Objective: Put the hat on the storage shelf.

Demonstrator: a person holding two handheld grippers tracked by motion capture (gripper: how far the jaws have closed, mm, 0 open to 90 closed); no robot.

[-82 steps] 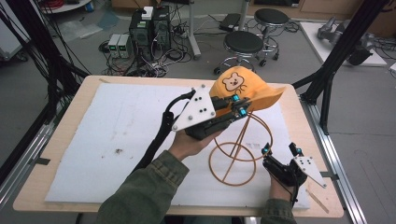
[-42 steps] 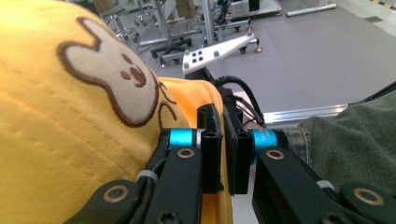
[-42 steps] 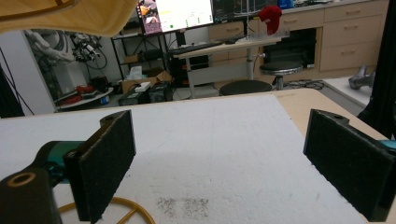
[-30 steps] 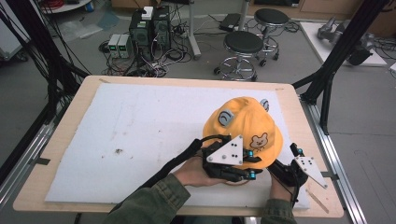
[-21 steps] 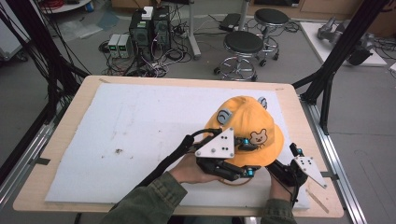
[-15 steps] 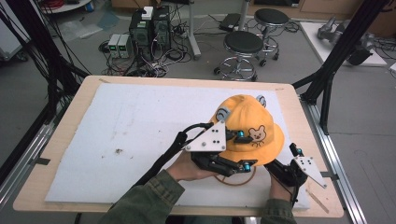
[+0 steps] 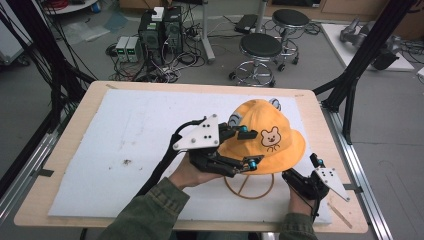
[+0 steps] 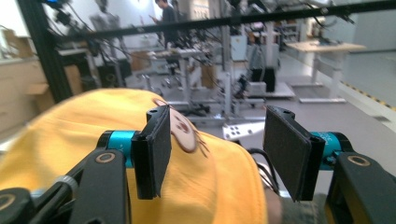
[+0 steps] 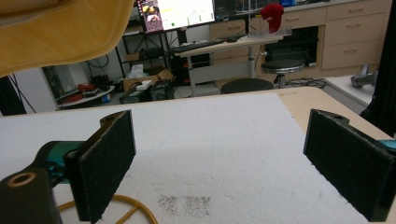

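A yellow hat with a bear drawing rests on top of a yellow wire stand, whose ring base lies on the white mat. My left gripper is at the hat's left brim, jaws wide apart and holding nothing. In the left gripper view the hat lies under and beyond the open pads. My right gripper rests open at the table's front right, beside the ring. The right gripper view shows its open gripper, the hat brim overhead and part of the ring.
The mat has a dark smudge at its left middle. The wooden table edge runs just right of my right hand. Black frame posts stand off the right corner, with stools and computer boxes on the floor behind.
The left gripper brought the hat down onto the wire stand, then opened and drew back to the left of the brim. The right gripper has stayed in place.
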